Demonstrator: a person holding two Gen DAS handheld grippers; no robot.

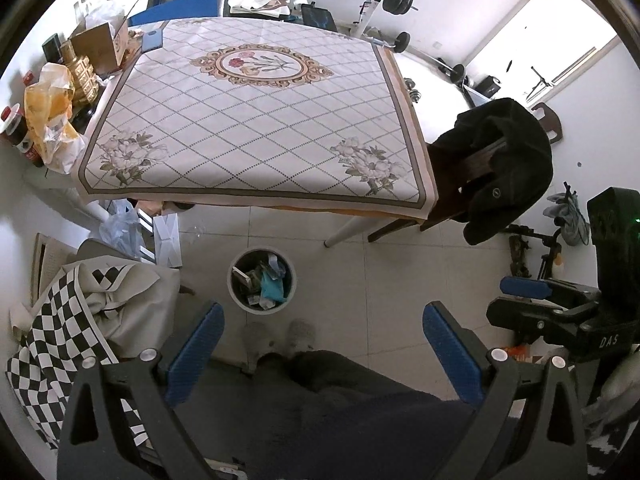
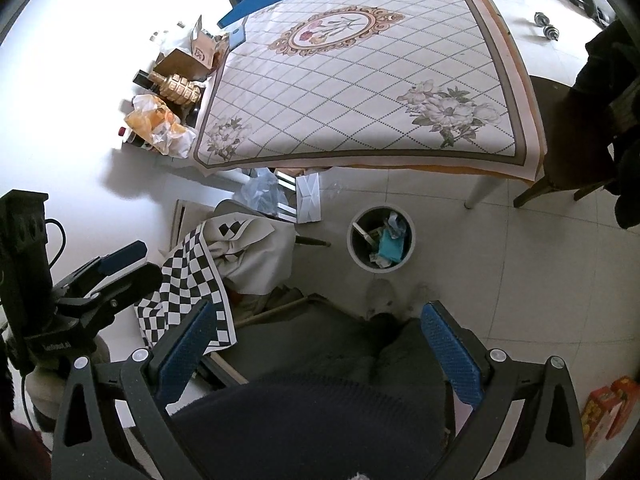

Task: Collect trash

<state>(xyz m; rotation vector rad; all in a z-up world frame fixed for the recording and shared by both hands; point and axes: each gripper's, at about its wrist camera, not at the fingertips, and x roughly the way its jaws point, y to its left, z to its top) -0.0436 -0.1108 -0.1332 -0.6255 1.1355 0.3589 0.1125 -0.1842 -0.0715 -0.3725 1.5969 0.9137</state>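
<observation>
- Bin: round, grey, upright on the tiled floor just off the table's near edge; holds mixed trash, among it a teal piece, crumpled paper and flat card; contents reach close to the rim
- Cardboard box: open, at the table's far left corner; what is inside cannot be told
- Left gripper: blue-padded fingers wide apart, nothing between them; bin sits at about 11 o'clock from the gap, well apart, beyond the left fingertip
- Right gripper: fingers wide apart, nothing between them; bin at about 1 o'clock from the gap, well apart
- Each gripper shows in the other's view: right one at 3 o'clock in the left view, left one at 9 o'clock in the right view
- Table: covered by a diamond-and-flower cloth; at its left edge an orange bag and a gold bottle
- Checkered cloth heaped at 9 o'clock of the bin
- Black jacket hangs on a chair at 3 o'clock of the table
</observation>
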